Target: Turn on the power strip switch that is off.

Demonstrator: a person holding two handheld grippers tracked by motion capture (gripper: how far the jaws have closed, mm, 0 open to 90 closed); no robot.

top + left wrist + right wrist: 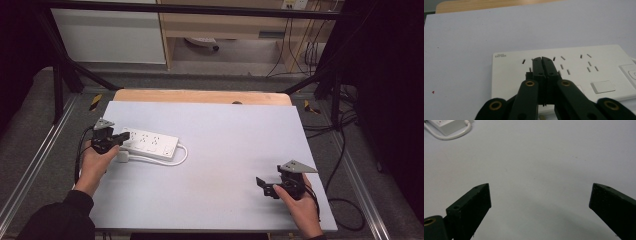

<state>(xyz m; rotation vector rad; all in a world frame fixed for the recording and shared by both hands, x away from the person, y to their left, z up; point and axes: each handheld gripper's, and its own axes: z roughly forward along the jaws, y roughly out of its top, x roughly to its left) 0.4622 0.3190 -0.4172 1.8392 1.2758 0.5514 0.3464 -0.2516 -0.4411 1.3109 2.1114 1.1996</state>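
With my left gripper (pixel 541 59) pressed shut and empty over the white power strip (pixel 574 72), I should steady it gently while my right gripper (pixel 540 195) waits wide open, empty.

The left hand-held gripper (pixel 121 137) is matte black, with brass-ringed pivot holes on its linkage arms, small screws in its flat tapered pads, a grey three-cornered plate on top and a black trailing cable. The right hand-held gripper (pixel 266 186) matches it. A dark long sleeve (pixel 62 217) covers the left forearm.

1 white power strip (pixel 150 142), 1 cord (pixel 172 161), 1 plug (pixel 122 156), 2 claws on 1 table (pixel 225 150).
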